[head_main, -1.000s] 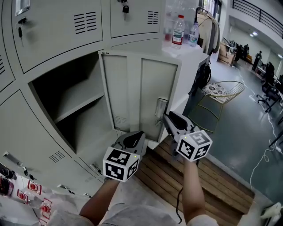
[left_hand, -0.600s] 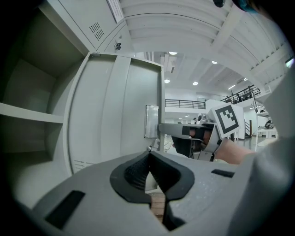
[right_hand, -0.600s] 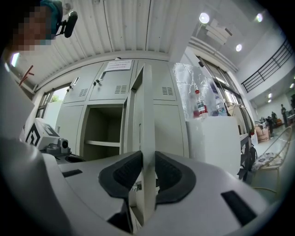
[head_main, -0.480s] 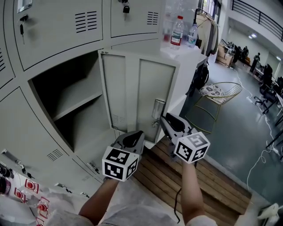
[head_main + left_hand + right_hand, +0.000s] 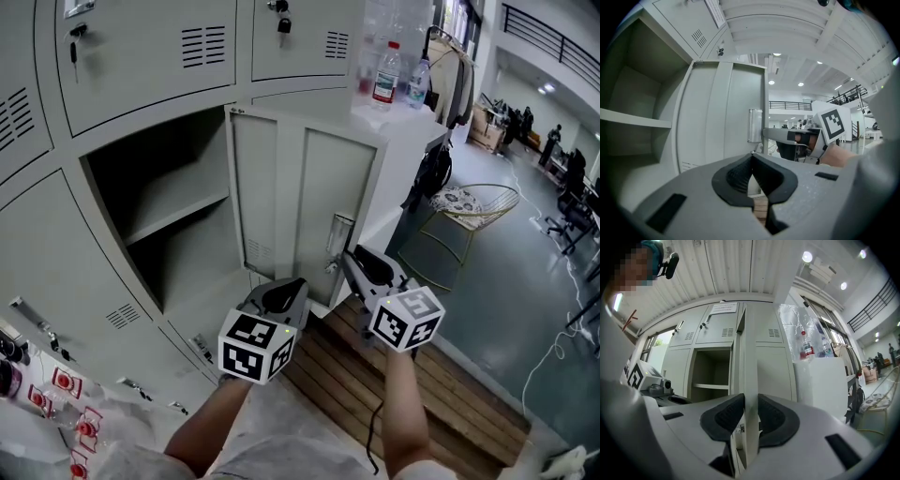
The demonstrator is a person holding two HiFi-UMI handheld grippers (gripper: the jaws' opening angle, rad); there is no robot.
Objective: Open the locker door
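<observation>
The grey locker door stands swung wide, baring the empty compartment with its one shelf. My right gripper is at the door's free edge, just below the latch plate. In the right gripper view the door's edge runs straight up between the pads, which press on both its sides; the right gripper is shut on it. My left gripper hangs lower, in front of the door's bottom, touching nothing. Seen in its own view, the left gripper is shut and holds nothing.
Closed lockers with keys and a padlock surround the open one. Two bottles stand on a white cabinet right of the door. A wire chair stands beyond it. Wooden planks lie underfoot, with a cable on the floor at right.
The head view has shifted a little to the left and up. My right gripper stays on the door's edge and the door stands about as wide as before. The left gripper has barely moved.
</observation>
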